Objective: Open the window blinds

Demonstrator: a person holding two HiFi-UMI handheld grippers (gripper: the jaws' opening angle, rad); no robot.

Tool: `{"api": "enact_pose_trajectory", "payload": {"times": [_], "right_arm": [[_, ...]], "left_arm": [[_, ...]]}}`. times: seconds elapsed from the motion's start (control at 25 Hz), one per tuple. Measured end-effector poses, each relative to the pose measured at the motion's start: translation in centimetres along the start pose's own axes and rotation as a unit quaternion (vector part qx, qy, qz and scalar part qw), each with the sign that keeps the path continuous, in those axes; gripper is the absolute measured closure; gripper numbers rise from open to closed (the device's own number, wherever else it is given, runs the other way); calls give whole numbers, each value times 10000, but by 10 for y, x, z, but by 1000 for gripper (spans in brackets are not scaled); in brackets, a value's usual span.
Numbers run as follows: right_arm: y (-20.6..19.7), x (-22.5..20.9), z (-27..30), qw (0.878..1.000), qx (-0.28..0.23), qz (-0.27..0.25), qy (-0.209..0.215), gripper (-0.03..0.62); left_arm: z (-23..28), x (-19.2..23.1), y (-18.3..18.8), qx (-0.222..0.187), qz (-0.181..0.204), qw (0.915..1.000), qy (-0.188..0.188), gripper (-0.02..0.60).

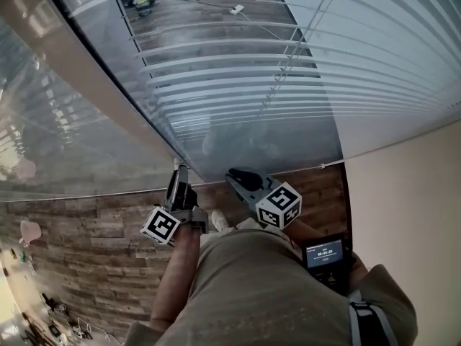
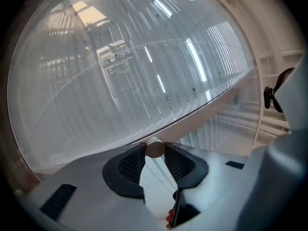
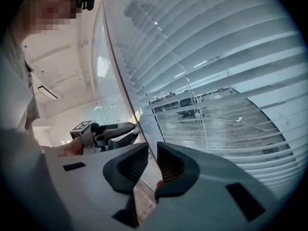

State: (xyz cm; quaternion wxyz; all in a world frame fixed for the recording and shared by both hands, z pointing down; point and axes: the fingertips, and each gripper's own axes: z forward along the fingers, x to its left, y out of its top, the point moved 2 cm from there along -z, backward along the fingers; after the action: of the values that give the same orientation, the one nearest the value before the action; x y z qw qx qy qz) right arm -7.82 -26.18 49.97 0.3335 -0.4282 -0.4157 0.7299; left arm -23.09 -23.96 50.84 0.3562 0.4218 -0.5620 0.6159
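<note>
The left hand-held gripper [image 2: 155, 147] clamped the tip of the thin, rigid white blind wand [image 2: 154, 149], probably light but slippery, while the right hand-held gripper [image 3: 152, 148] sat closed and empty.

We see white slats on the window blinds [image 1: 302, 71], a floor [image 1: 86, 244] of mottled brown and grey wood planks, and a cream wall [image 1: 410, 207]. Our left gripper [image 1: 179, 170] and right gripper [image 1: 231, 172] have pale grey bodies and black ribbed pads [image 2: 132, 165]. Each carries a white cube with black square markers. The wand [image 2: 155, 147] is beige-grey. Our trousers [image 1: 245, 294] are khaki.
</note>
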Motion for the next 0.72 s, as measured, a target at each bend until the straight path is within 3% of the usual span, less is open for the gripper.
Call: {"api": "enact_pose_trajectory", "payload": {"times": [0.24,0.4,0.72], "right_arm": [[-7,-7,25,9999,1,161,-21,537],[-4,0,21,9999,89,133,34,537],[19,-3,29,9998,194,-36,103,537]], "left_arm": [[18,8,16,176,-258,9995,-47,443],[17,1,17,212,-135,9996,88,443],[19,-9,26,252,-239,9994,36,445]]}}
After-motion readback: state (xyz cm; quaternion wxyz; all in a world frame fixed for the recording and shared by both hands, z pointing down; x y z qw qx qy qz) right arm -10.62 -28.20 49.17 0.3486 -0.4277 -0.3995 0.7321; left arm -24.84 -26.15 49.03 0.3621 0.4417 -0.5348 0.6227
